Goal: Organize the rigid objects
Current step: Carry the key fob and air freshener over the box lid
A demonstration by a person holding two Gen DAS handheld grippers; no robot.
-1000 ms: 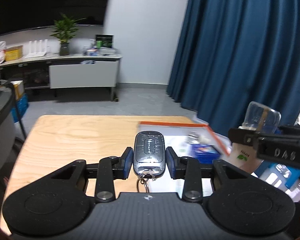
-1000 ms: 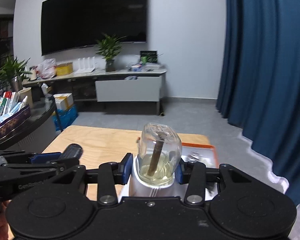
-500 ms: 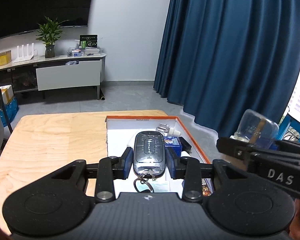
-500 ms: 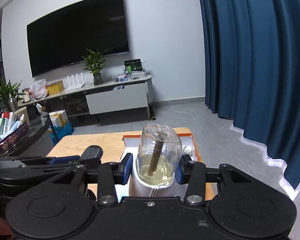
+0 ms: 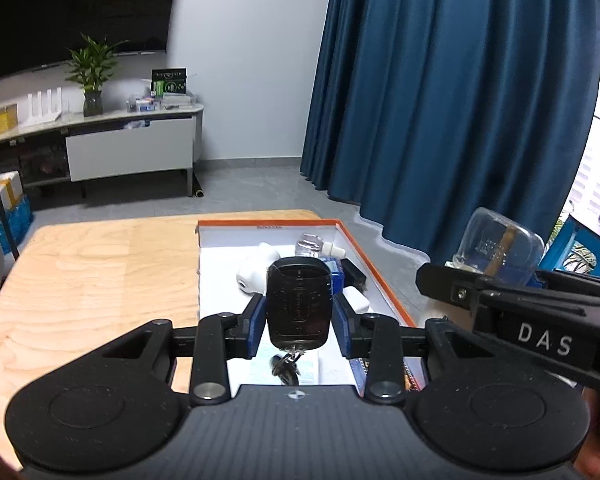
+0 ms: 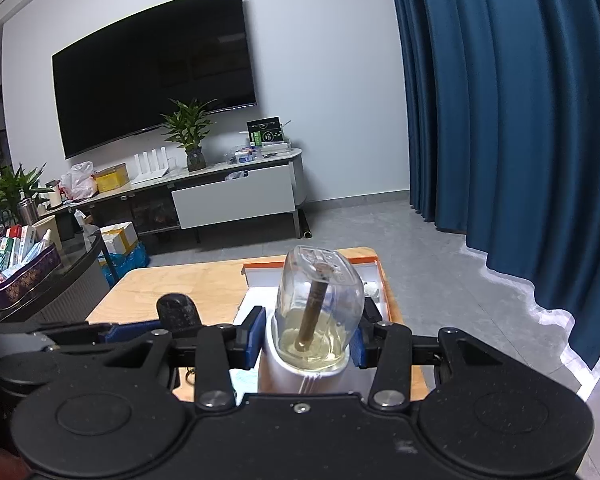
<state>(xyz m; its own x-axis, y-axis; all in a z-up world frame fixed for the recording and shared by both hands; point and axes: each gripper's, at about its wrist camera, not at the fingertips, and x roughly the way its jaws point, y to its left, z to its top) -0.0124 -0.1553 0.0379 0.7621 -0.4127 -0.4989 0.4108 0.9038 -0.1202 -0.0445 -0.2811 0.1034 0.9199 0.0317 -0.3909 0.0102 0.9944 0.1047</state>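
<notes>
Two grippers, each clenched on something, above the box [image 5: 380,276].
Left gripper [image 5: 299,322] clamps a fob [image 5: 298,304]; right gripper [image 6: 312,340], at 3 o'clock, a bottle [image 6: 318,304].

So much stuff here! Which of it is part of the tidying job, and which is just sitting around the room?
Part of the job:
- left claw shut on the black key fob
- right claw shut on the glass bottle
- orange-edged box on the wooden table

Just lying about:
- television
- potted plant
- blue curtain
</notes>
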